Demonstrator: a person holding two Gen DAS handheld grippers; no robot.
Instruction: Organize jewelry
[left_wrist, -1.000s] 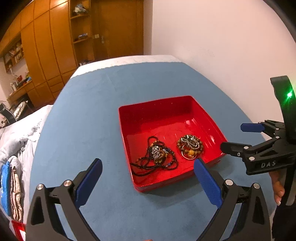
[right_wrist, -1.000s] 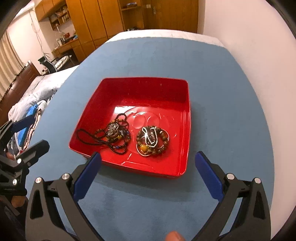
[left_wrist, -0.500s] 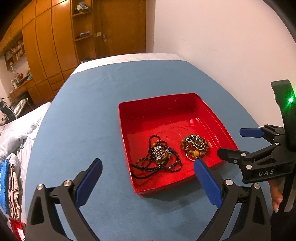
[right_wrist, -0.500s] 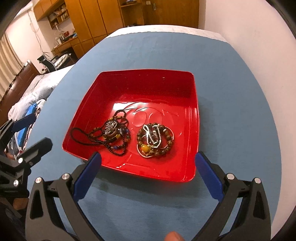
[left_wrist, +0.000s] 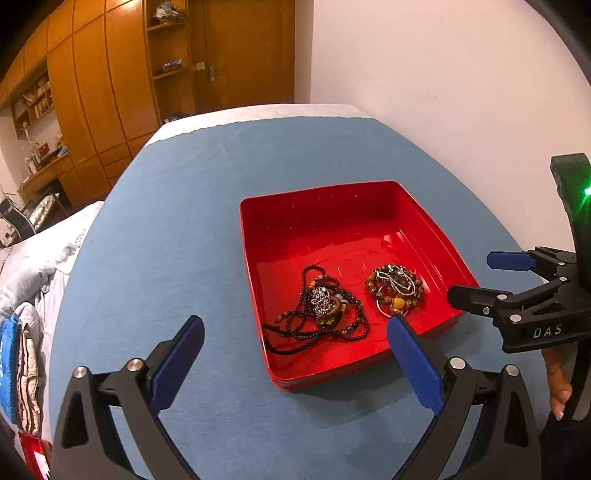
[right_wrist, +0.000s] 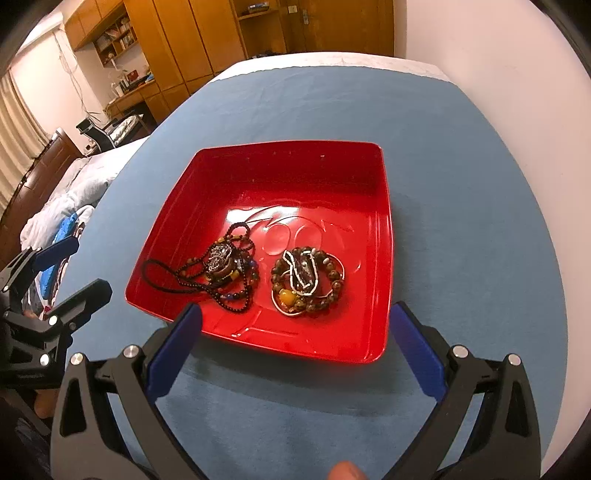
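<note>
On the table (right_wrist: 461, 177), the tray (right_wrist: 384, 236) holds necklace (right_wrist: 221, 273) left of bracelets (right_wrist: 308, 280).

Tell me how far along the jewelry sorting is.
Both piles already lie inside the red tray: the tangled black necklace beside the coiled bead bracelets, apart from each other. Nothing is in hand; the left gripper and right gripper are open at the near rim. Left: perhaps untangling the necklace.

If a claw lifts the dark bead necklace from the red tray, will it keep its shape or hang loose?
The dark bead necklace lies in tangled loops, so it will probably hang limp. Its strands overlap, so they may lift together as one clump. The pendant likely swings below.
</note>
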